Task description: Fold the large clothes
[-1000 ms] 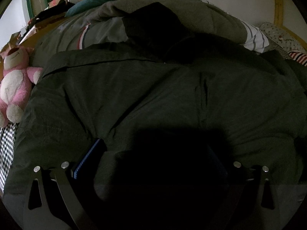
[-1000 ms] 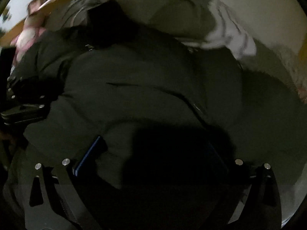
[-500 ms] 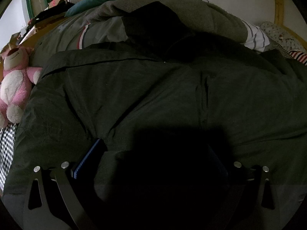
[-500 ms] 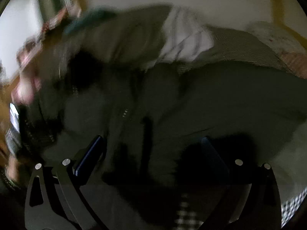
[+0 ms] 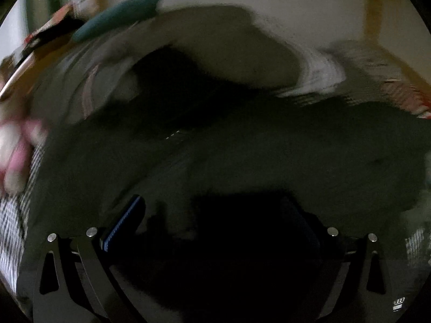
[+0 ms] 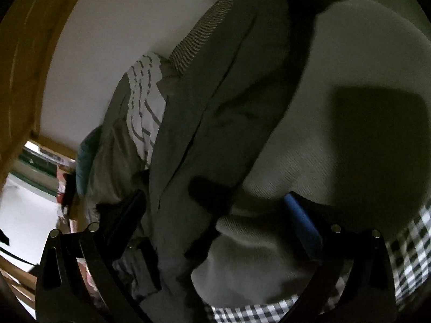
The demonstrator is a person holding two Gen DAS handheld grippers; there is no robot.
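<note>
**newbie_folds:** Two grippers, both with fingers spread wide, far as I can make out. On the left gripper [image 5: 212,220] the dark olive coat [image 5: 269,156] bunches in the gap between the fingers, but that spot is pitch black, so I can't tell if anything is actually pinched. What about the right side?

**laundrybot_dave:** The right gripper [image 6: 218,215] is rolled sideways, fingers apart, with a lighter grey-green garment [image 6: 336,80] lying between them and the coat's edge just inside the left finger. Nothing clamped there. Checked bedding [image 6: 409,247] shows under the right finger.

**newbie_folds:** So what could go wrong from here?

**laundrybot_dave:** My guess: closing now could catch the grey-green layer together with the coat, since they overlap right at the fingers. Then the fold drags both. The left view is smeared too, so that hand is moving fast, and heavy cloth can slide out of a loose grip.

**newbie_folds:** And further back?

**laundrybot_dave:** Beyond the left fingertips there's a striped white piece [image 5: 323,72], a teal pillow [image 5: 118,18] and a pink plush toy [image 5: 16,156] off to the left. A wide swing could snag those.
</note>
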